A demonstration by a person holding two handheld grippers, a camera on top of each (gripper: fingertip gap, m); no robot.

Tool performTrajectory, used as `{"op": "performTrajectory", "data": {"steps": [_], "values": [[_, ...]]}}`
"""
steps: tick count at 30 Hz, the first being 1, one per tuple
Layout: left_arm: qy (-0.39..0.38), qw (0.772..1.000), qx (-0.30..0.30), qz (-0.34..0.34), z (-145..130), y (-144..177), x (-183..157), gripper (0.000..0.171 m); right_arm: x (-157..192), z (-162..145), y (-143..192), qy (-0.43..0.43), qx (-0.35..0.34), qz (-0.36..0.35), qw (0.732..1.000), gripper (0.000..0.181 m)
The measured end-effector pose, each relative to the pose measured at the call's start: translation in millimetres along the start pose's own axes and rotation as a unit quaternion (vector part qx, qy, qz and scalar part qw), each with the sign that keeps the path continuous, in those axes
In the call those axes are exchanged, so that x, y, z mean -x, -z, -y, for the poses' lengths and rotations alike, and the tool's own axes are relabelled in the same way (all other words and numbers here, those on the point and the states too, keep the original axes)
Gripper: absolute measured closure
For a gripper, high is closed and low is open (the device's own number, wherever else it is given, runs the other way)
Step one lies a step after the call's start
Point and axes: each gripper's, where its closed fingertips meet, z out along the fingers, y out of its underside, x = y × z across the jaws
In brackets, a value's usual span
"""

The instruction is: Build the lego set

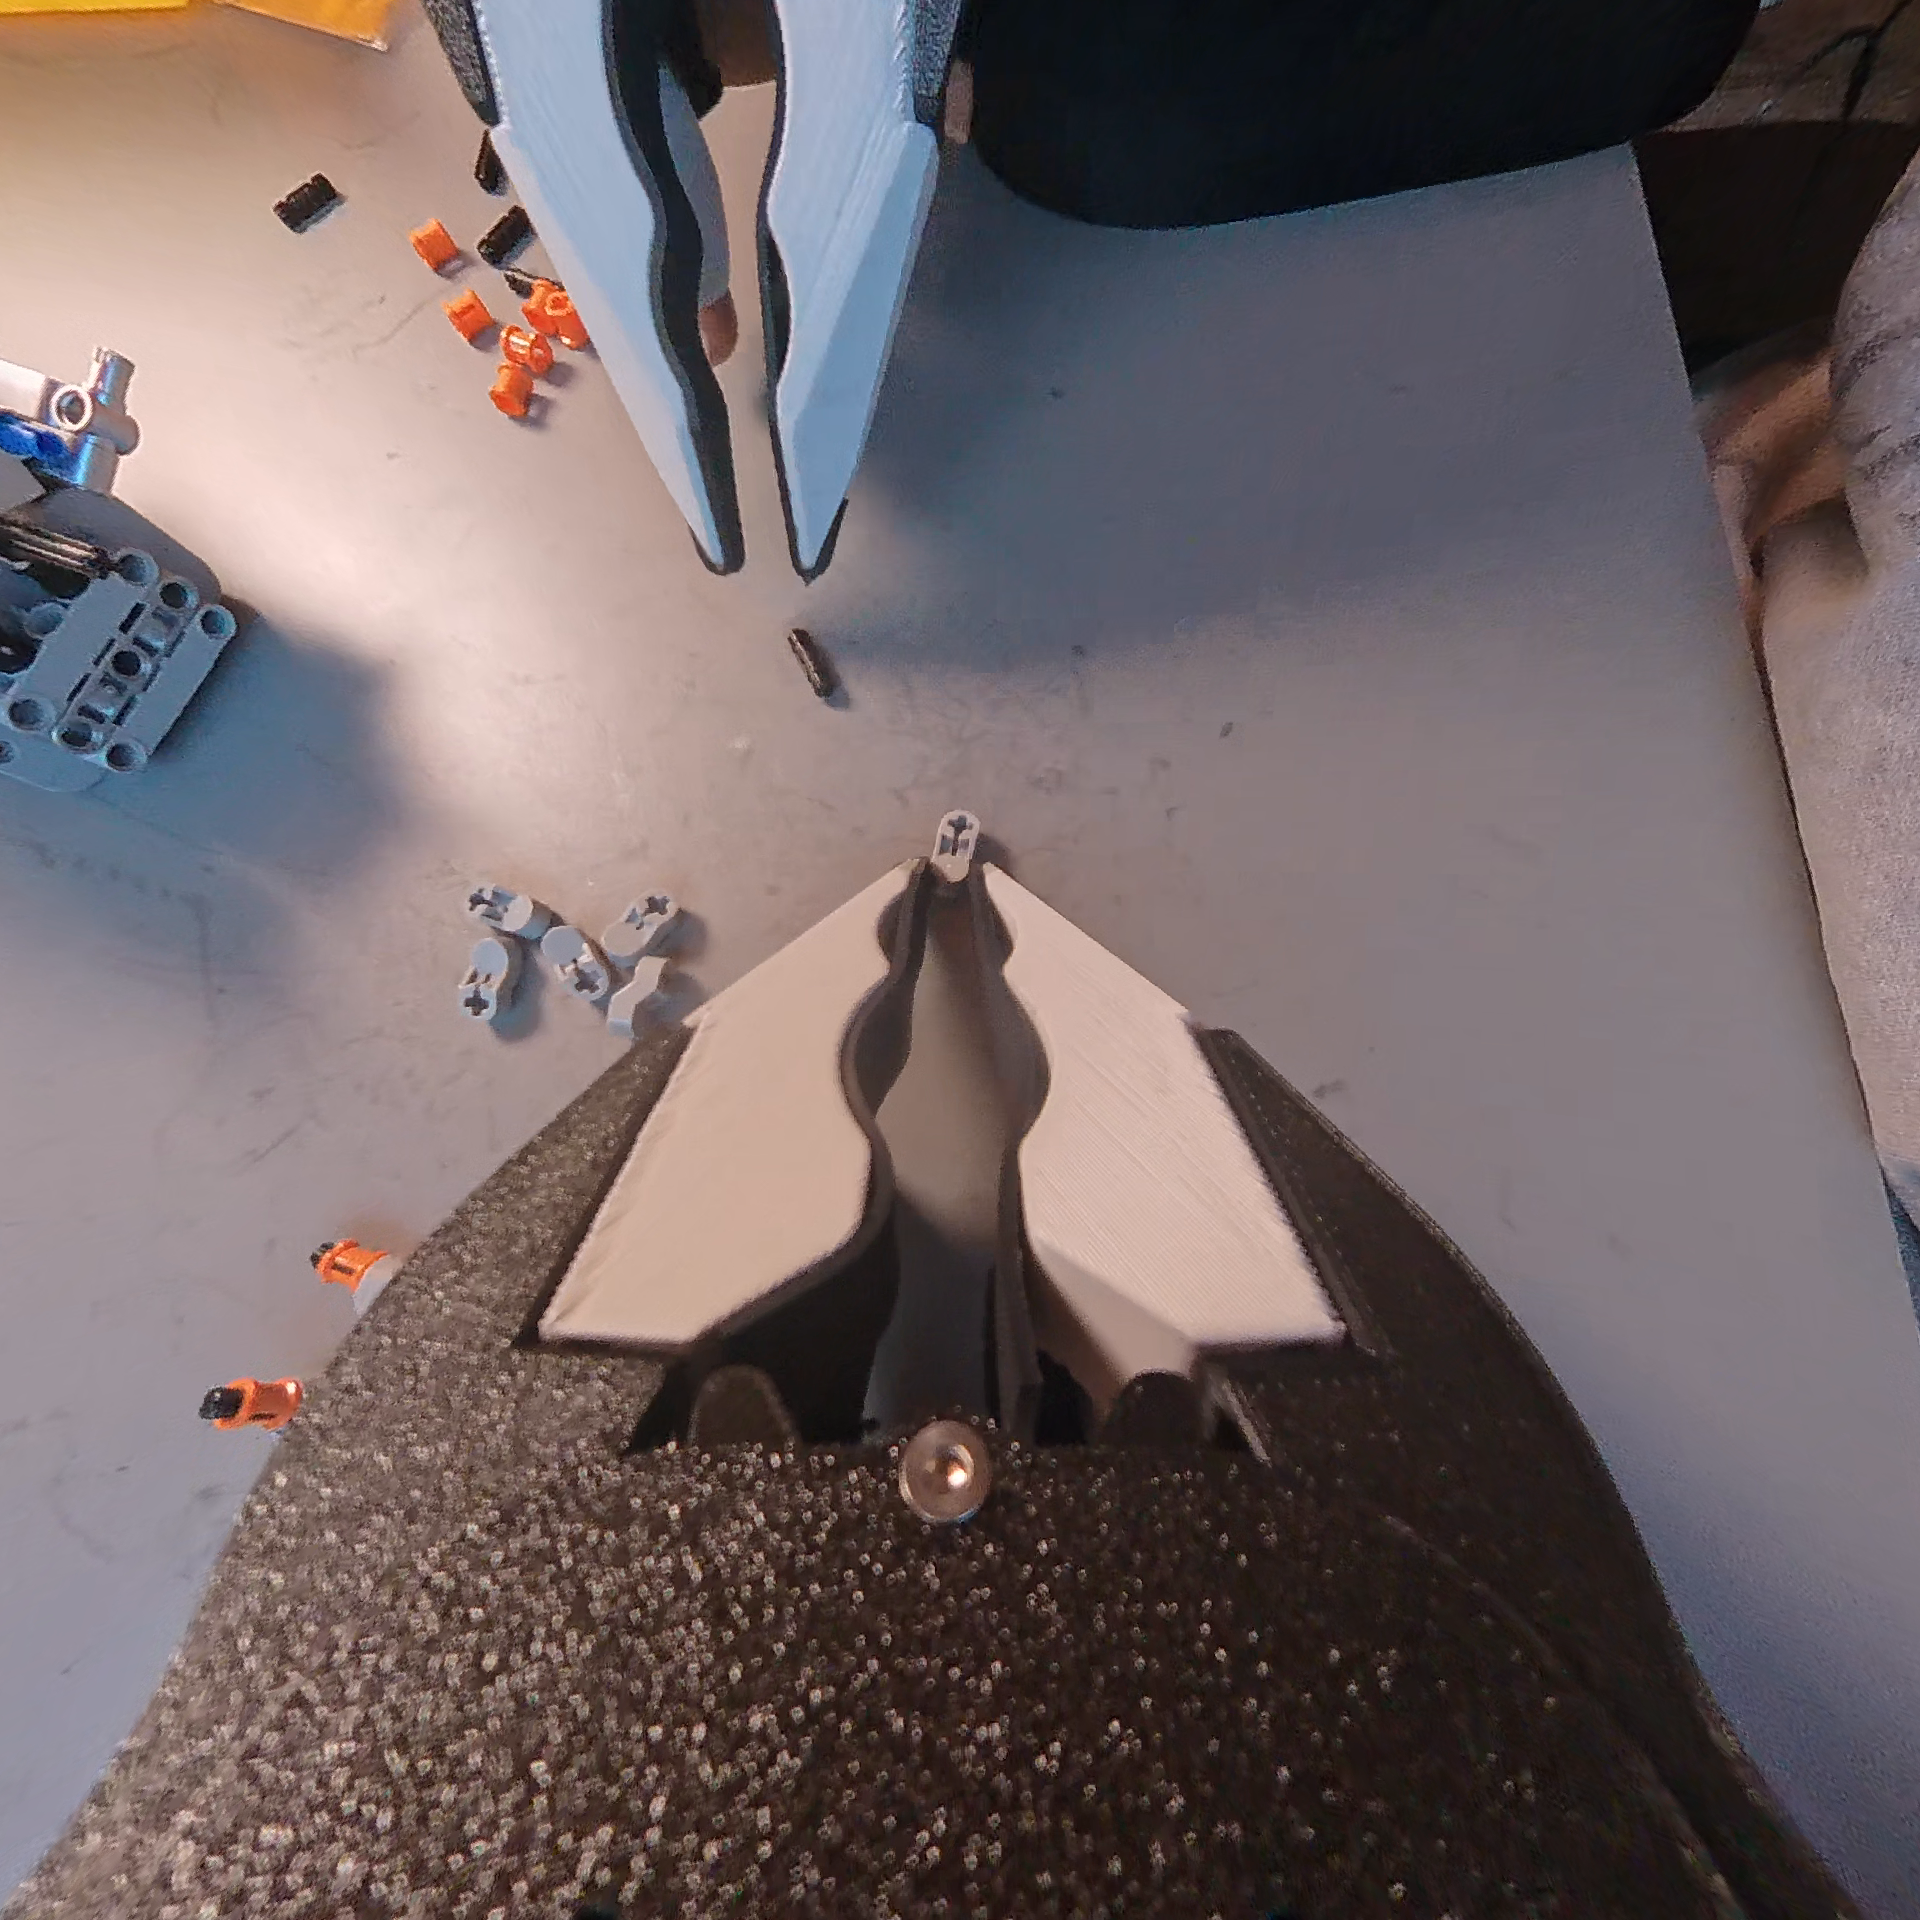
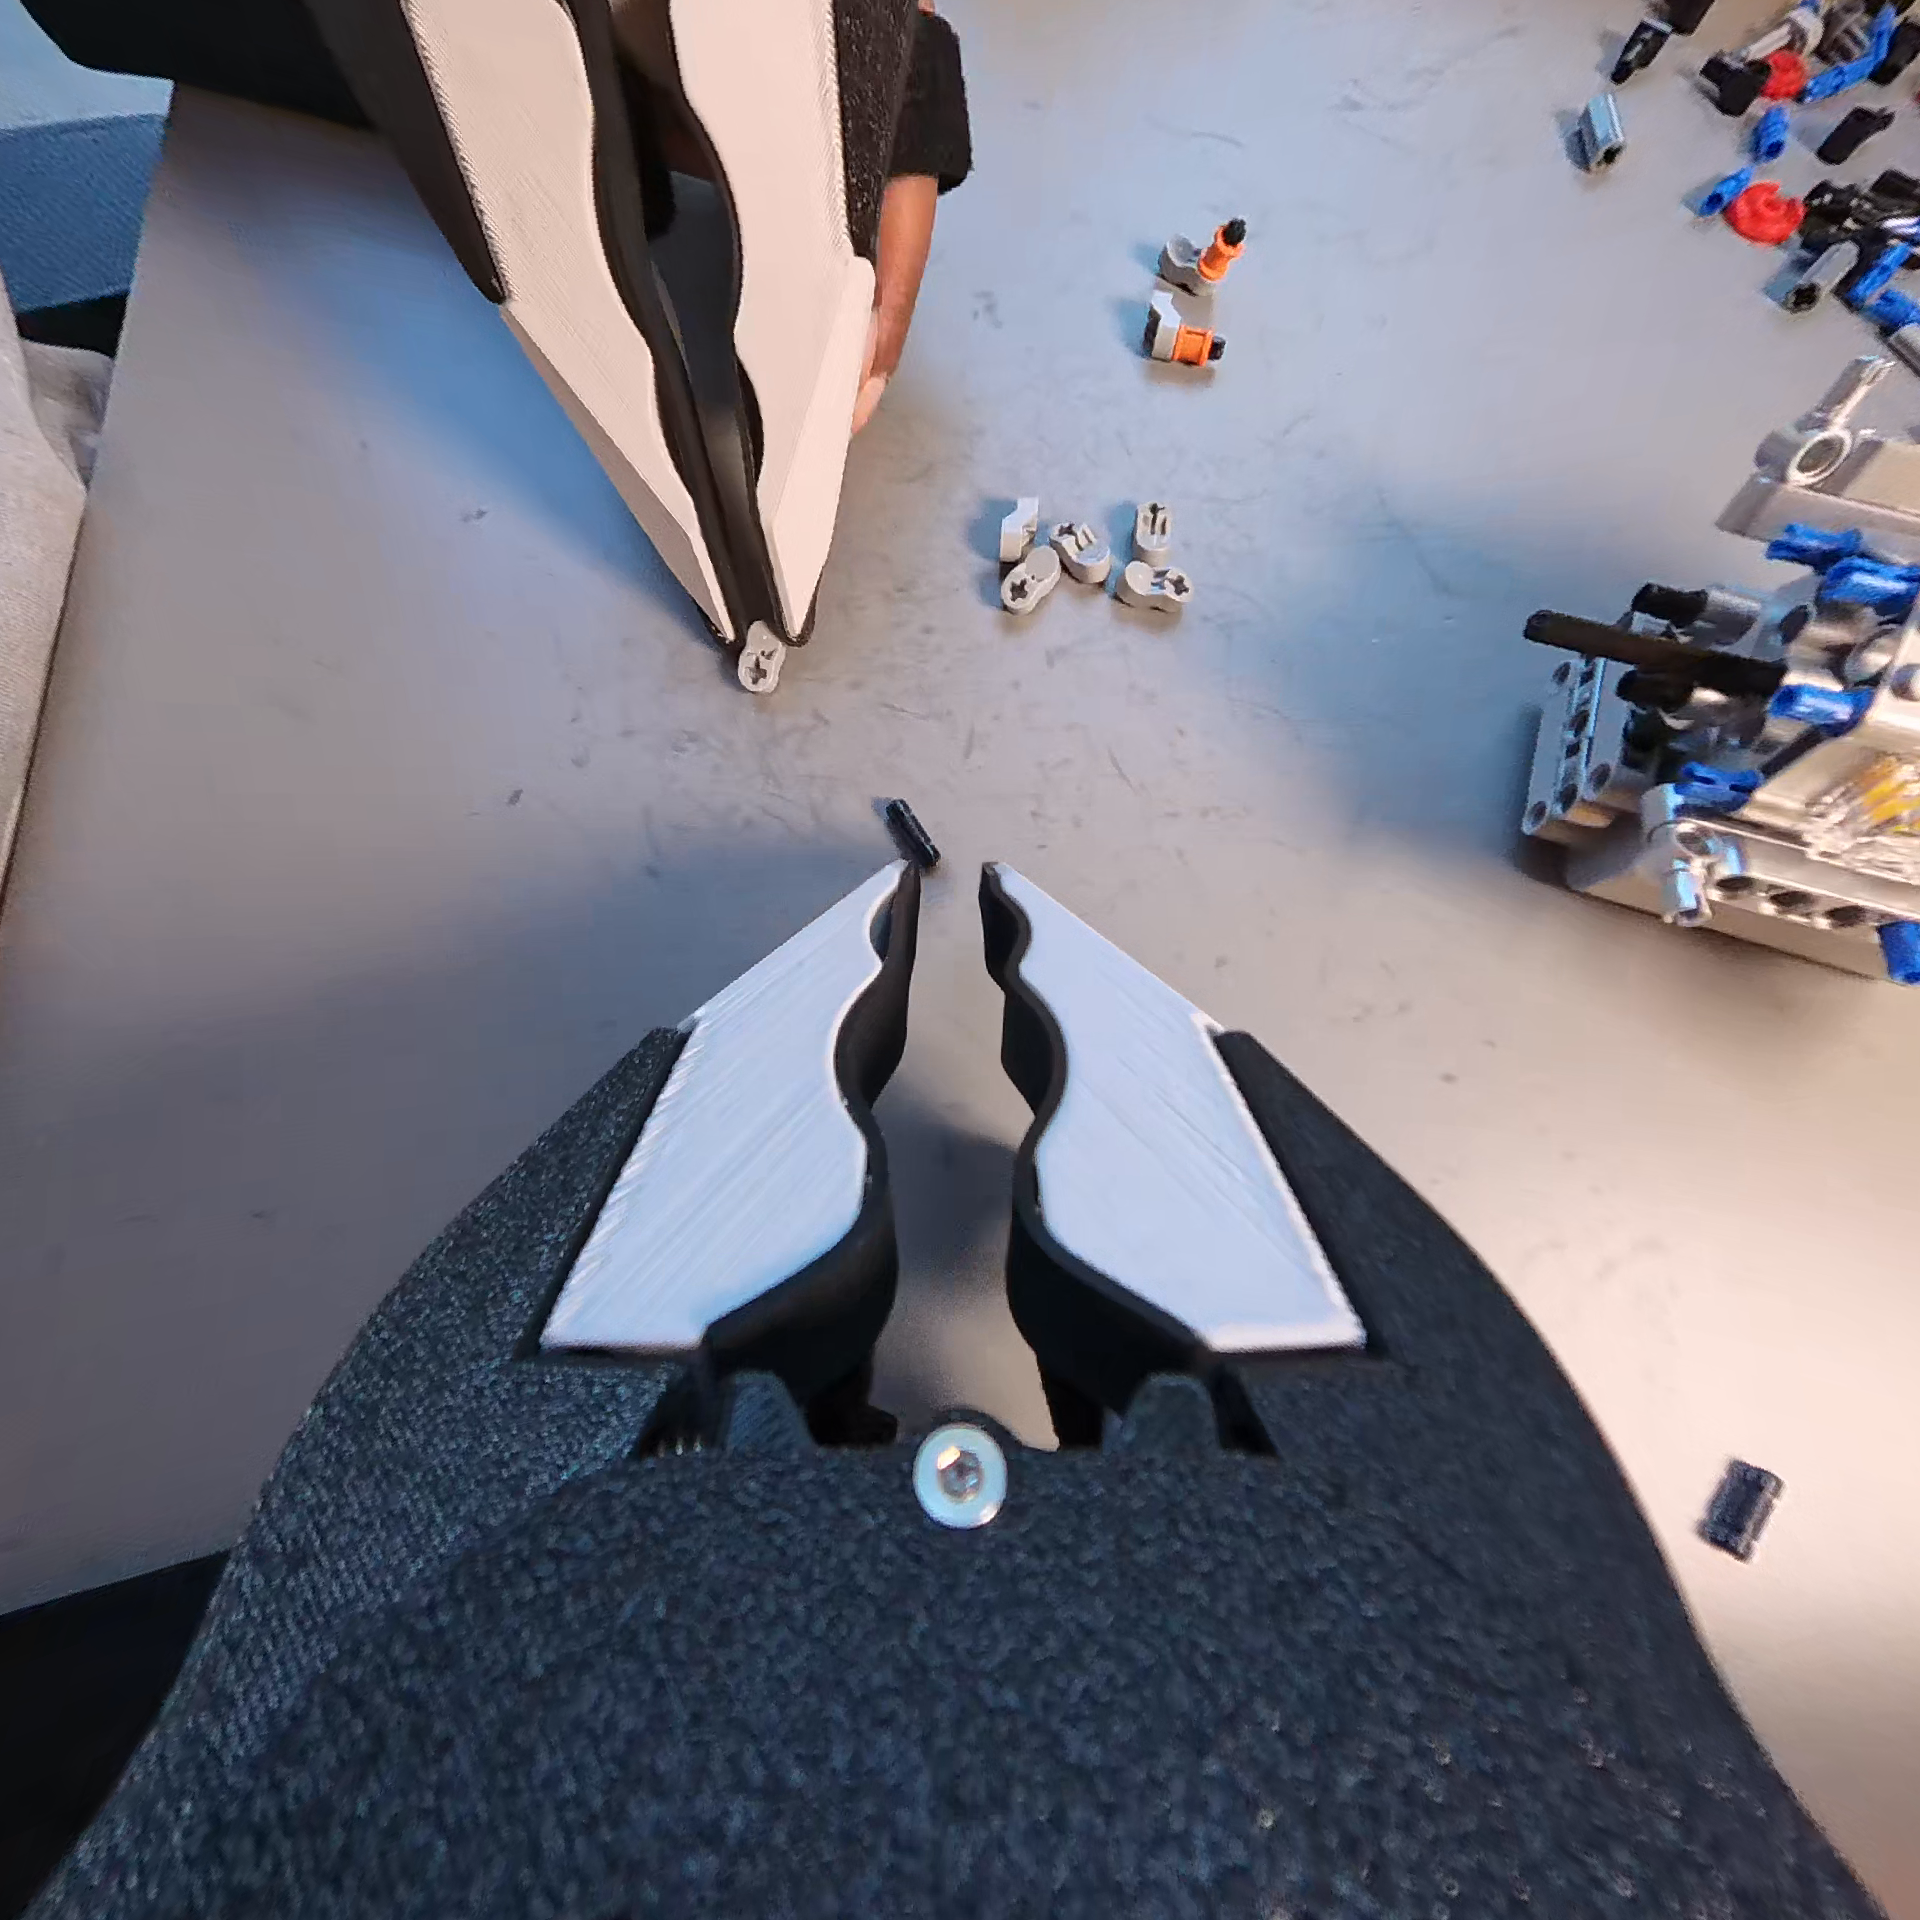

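Observation:
My left gripper (image 1: 951, 864) is shut on a small grey connector piece (image 1: 956, 837) with a cross hole, held just above the grey table; it also shows in the right wrist view (image 2: 764, 634) with the piece (image 2: 762, 659) at its tips. My right gripper (image 2: 948, 868) is open, its tips just short of a small black pin (image 2: 914, 831) lying on the table. In the left wrist view the right gripper (image 1: 771, 561) points down at that black pin (image 1: 814, 663). A person's hand (image 2: 894, 301) shows behind the left gripper.
Several loose grey connectors (image 1: 566, 961) lie left of the left gripper. Orange bushes (image 1: 520, 332) and black pins (image 1: 307, 201) lie farther back. A grey and blue brick assembly (image 2: 1756, 748) stands at the right. Two grey-orange sub-assemblies (image 2: 1195, 291) and mixed parts (image 2: 1818, 156) lie beyond. The gap from one gripper's tips to the other's is roughly 8 cm.

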Motion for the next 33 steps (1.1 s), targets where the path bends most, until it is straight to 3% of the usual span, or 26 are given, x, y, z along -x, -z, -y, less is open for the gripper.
{"op": "performTrajectory", "data": {"steps": [12,17,26,33], "values": [[0.013,1.0,-0.001,0.007,0,2,-2,0.161,8,1,-15,0.036,0.036,0.007,0.999,0.173],[0.047,0.998,-0.043,0.012,11,11,4,0.158,11,1,-16,0.061,0.039,-0.003,0.997,0.178],[0.09,0.99,-0.109,0.002,31,21,7,0.159,33,52,-4,0.139,-0.071,-0.02,0.988,0.178],[0.088,0.986,-0.133,-0.04,40,25,-6,0.161,49,61,-6,0.178,-0.082,-0.015,0.981,0.177]]}}
